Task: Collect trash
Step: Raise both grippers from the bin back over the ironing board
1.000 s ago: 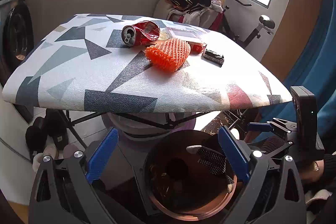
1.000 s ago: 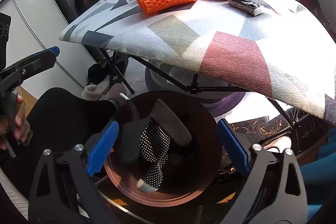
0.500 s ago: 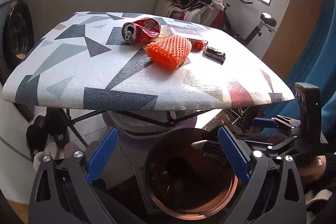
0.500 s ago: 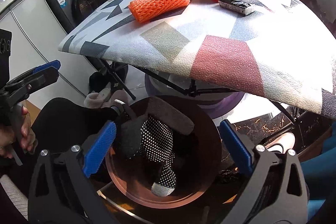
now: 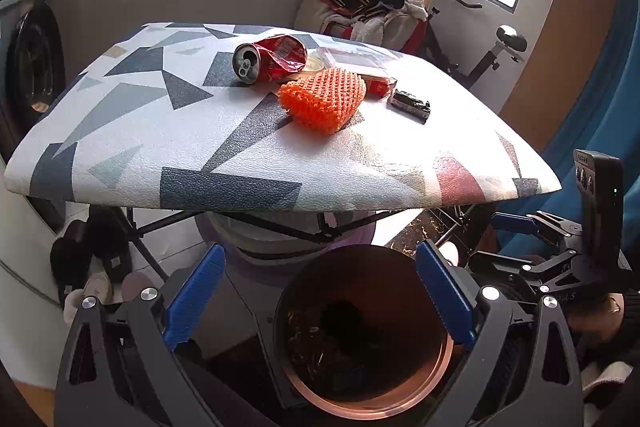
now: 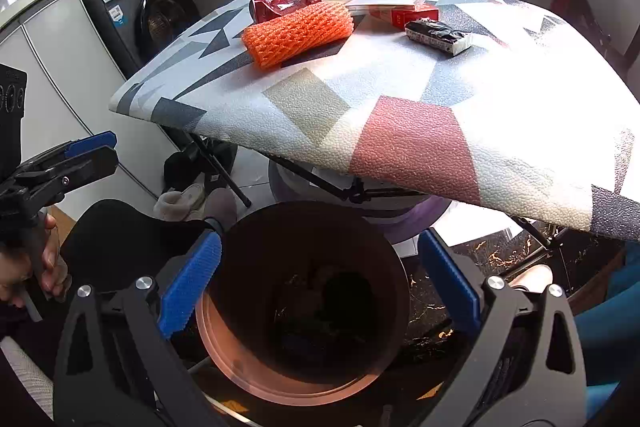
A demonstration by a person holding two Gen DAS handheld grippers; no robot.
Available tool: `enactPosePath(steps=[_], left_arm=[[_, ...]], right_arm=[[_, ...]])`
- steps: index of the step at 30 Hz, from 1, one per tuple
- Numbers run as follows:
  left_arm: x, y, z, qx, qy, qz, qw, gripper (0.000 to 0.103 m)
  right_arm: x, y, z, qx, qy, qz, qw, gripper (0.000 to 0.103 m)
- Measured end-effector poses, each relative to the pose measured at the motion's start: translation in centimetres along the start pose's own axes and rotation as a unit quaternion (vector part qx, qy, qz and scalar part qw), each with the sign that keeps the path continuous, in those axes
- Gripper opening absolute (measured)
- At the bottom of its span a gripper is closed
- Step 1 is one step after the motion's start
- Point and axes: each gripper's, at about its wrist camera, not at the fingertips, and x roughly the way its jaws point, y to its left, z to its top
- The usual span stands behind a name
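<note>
The counter (image 5: pixel 120 131) still carries the trash, well above the brown bin (image 6: pixel 304 311) on the floor. Both the left claw (image 5: pixel 316 301) and the right claw (image 6: pixel 318 289) are spread and empty over the bin. The orange foam net (image 6: pixel 298 35), nearest the edge, is best taken next across its middle; the crushed red can (image 5: pixel 272 57), red box (image 6: pixel 412 14) and dark wrapper (image 6: pixel 438 37) lie behind.

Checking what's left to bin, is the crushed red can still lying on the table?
Yes, the crushed red can lies on the table behind the orange foam net.
</note>
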Motion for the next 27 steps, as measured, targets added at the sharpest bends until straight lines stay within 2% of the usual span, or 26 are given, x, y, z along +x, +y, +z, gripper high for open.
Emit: enactPosePath(steps=[6,11,15,19,21,25,27], left_arm=[[-0.1,0.3,0.3,-0.005,0.0,0.002,1.0,0.094],[-0.4,0.8,1.5,-0.009,-0.009,0.006,0.9999,0.094],[-0.2,1.1,3.4,0.001,-0.018,0.009,0.9998,0.094],[0.3,1.1,5.8,0.005,-0.029,0.005,0.9996,0.094],[0.8,1.1,7.0,0.01,-0.031,0.002,0.9995,0.094],[1.9,0.8,8.8,0.022,-0.032,-0.005,0.9993,0.094],[2.6,0.8,9.5,0.024,-0.03,-0.007,0.9992,0.094]], right_arm=[[-0.2,-0.8,0.4,0.018,-0.003,-0.008,1.0,0.097],[-0.9,-1.8,2.4,0.026,-0.013,-0.021,0.999,0.097],[-1.4,-2.7,4.9,-0.005,-0.034,-0.054,0.998,0.097],[-1.6,-3.9,7.5,-0.031,-0.056,-0.039,0.997,0.097],[-1.3,-4.4,8.7,-0.041,-0.061,-0.045,0.996,0.097],[0.4,-5.8,11.5,-0.051,-0.045,-0.058,0.996,0.097],[1.9,-7.1,13.0,-0.03,-0.018,-0.089,0.995,0.097]])
